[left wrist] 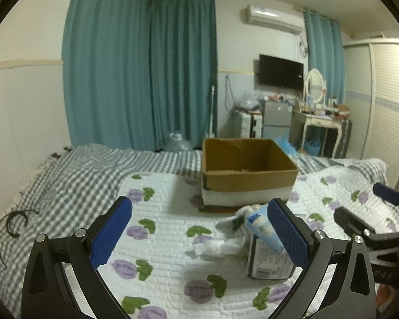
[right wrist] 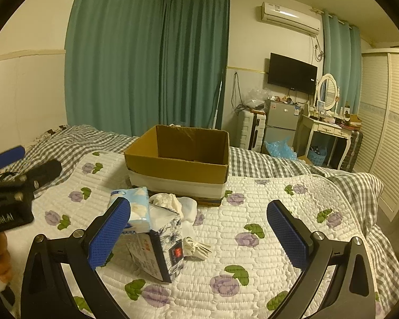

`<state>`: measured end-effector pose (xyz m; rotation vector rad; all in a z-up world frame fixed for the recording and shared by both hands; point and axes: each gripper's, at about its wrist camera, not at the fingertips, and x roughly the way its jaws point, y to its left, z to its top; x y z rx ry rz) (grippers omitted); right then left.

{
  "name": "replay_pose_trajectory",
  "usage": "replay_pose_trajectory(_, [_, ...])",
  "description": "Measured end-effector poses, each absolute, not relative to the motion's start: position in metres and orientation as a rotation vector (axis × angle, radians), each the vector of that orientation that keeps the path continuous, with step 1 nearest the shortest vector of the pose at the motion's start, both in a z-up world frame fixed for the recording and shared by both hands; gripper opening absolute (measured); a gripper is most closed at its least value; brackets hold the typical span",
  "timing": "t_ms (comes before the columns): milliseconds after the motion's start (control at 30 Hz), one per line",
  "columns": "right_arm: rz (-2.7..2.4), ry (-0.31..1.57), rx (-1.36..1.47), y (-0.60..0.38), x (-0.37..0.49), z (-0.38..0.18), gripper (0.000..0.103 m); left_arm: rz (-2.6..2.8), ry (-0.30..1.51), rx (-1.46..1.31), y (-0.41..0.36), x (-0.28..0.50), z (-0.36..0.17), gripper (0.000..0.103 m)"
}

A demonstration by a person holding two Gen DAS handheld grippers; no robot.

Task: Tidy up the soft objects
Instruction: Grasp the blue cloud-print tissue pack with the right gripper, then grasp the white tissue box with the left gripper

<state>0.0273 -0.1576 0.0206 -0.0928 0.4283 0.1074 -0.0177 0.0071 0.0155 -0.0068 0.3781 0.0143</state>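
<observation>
1. The left hand-held gripper (left wrist: pixel 199 236) hangs over the bed with its blue pads spread wide and nothing between them; the pad on its right side overlaps the tissue pack (left wrist: pixel 262 226) in view, but whether they touch I cannot tell.
2. The right hand-held gripper (right wrist: pixel 199 236) is just as wide open and holds nothing; it shows at the right edge of the left wrist view, beside the other one.
3. The tissue pack, pale blue, leans on top of a dark-printed carton (right wrist: pixel 157 252) that lies tilted on the quilt (right wrist: pixel 252 265).
4. White socks (right wrist: pixel 183 210) lie crumpled just beside the carton, between it and the box (right wrist: pixel 178 164), and a smaller white bundle (right wrist: pixel 196 247) lies at the carton's right.
5. The box, open-topped cardboard, sits on the flowered quilt just beyond the socks.
6. A black cable (left wrist: pixel 12 223) lies on the checked sheet (left wrist: pixel 53 180) to the left, well apart from the rest.
</observation>
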Motion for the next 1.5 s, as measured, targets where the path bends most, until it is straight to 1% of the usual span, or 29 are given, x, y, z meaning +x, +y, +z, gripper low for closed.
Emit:
replay_pose_trajectory(200, [0.208,0.483,-0.123,-0.139,0.029,0.017,0.103,0.058,0.447,0.002,0.026,-0.011,0.0,0.103])
replay_pose_trajectory(467, [0.3,0.584,-0.171,-0.101,0.066,-0.01,0.103,0.129,0.535,0.002,0.042,0.007,-0.03,0.103])
replay_pose_trajectory(533, [0.313,0.598,-0.17,-0.096,0.075,-0.014,0.1,0.133,0.542,0.003,0.043,0.008,-0.032,0.103])
replay_pose_trajectory(600, [0.322,0.62,-0.168,-0.092,0.085,-0.018,0.088,0.135,0.547,0.006,0.045,0.01,-0.035,0.103])
replay_pose_trajectory(633, [0.333,0.633,-0.163,-0.091,0.089,-0.021,0.085,0.135,0.548,0.007,0.046,0.011,-0.035,0.103])
replay_pose_trajectory(667, [0.34,0.641,-0.159,-0.089,0.092,-0.023,0.077,0.133,0.55,0.009,0.045,0.012,-0.036,0.103])
replay_pose_trajectory(700, [0.35,0.651,-0.157,-0.088,0.095,-0.025,0.065,0.13,0.554,0.012,0.045,0.013,-0.036,0.103])
replay_pose_trajectory(733, [0.36,0.66,-0.156,-0.087,0.097,-0.028,0.057,0.125,0.556,0.015,0.043,0.013,-0.036,0.103])
replay_pose_trajectory(767, [0.357,0.661,-0.156,-0.087,0.098,-0.028,0.052,0.12,0.557,0.017,0.043,0.014,-0.035,0.103])
replay_pose_trajectory(867, [0.367,0.647,-0.112,-0.096,0.091,-0.021,0.052,0.097,0.552,0.033,0.033,0.012,-0.031,0.103])
replay_pose_trajectory(1000, [0.331,0.583,-0.084,-0.117,0.076,0.003,0.051,-0.013,0.553,0.026,0.006,0.007,-0.026,0.103])
replay_pose_trajectory(1133, [0.252,0.545,-0.063,-0.155,0.059,0.021,0.052,-0.148,0.595,0.013,-0.026,0.008,-0.035,0.103])
replay_pose_trajectory(1267, [0.19,0.57,-0.043,-0.185,0.054,0.015,0.051,-0.232,0.64,0.058,-0.061,0.014,-0.048,0.103])
replay_pose_trajectory(1500, [0.175,0.597,-0.01,-0.207,0.06,0.0,0.052,-0.251,0.663,0.093,-0.079,0.04,-0.061,0.103])
